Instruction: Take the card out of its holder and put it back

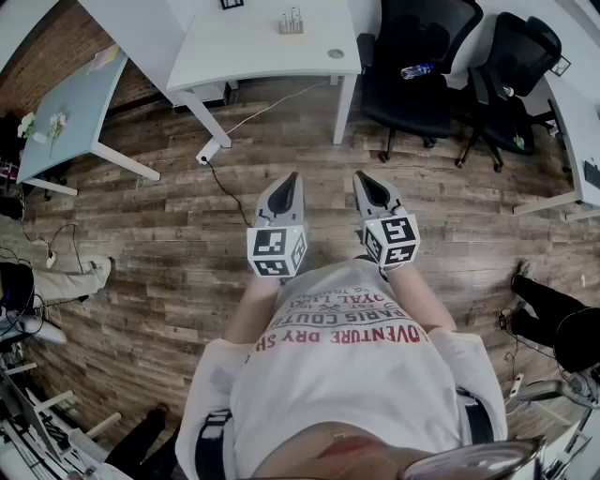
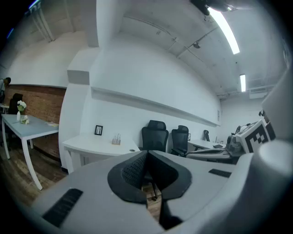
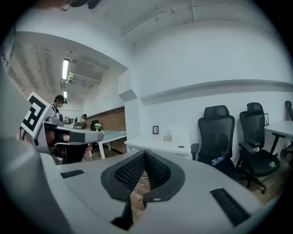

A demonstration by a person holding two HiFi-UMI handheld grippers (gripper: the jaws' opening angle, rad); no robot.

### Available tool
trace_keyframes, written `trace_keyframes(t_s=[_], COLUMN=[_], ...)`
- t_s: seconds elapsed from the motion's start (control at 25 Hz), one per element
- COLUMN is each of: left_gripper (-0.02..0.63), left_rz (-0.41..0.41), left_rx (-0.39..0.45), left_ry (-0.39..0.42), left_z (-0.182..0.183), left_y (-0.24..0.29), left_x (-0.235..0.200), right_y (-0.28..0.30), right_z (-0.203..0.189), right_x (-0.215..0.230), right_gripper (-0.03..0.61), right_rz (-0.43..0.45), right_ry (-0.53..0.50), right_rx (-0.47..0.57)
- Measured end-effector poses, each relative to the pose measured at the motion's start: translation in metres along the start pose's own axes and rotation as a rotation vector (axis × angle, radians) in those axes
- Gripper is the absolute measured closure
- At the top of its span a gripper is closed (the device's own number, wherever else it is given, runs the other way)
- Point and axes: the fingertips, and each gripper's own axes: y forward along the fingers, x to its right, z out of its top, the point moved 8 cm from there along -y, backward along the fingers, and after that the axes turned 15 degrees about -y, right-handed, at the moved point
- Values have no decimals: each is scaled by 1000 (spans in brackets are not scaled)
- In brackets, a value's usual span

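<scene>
My left gripper (image 1: 291, 180) and right gripper (image 1: 364, 178) are held side by side in front of the person's chest, above the wooden floor. Both are shut with nothing between the jaws. The pads meet at the tips in the left gripper view (image 2: 147, 153) and in the right gripper view (image 3: 144, 153). Far ahead, a small clear stand (image 1: 292, 22) sits on the white table (image 1: 244, 56), well beyond both grippers. That stand (image 2: 116, 139) (image 3: 168, 135) is too small to show a card. A small framed picture (image 2: 98, 130) stands near it.
Two black office chairs (image 1: 412, 66) (image 1: 516, 75) stand at the right of the white table, one with a water bottle (image 1: 415, 70) on its seat. A pale blue table (image 1: 66, 103) is at the left. A cable (image 1: 225, 183) lies on the floor. Other people's legs (image 1: 56, 277) (image 1: 548, 314) are at both sides.
</scene>
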Motion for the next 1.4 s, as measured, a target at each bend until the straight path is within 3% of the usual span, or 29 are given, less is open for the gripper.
trace_keyframes(t_s=[0.6, 0.92, 1.4], left_gripper=[589, 589, 589], left_rz=[17, 38, 126], left_rx=[0, -25, 0], left_ry=[-15, -36, -27], left_z=[3, -5, 18], left_y=[4, 19, 115], left_x=[-7, -17, -39], right_y=[14, 32, 133], right_z=[2, -12, -15], right_x=[-1, 12, 82], right_gripper=[553, 552, 552], right_rz=[47, 56, 158], right_ry=[11, 20, 18], right_rx=[3, -55, -21])
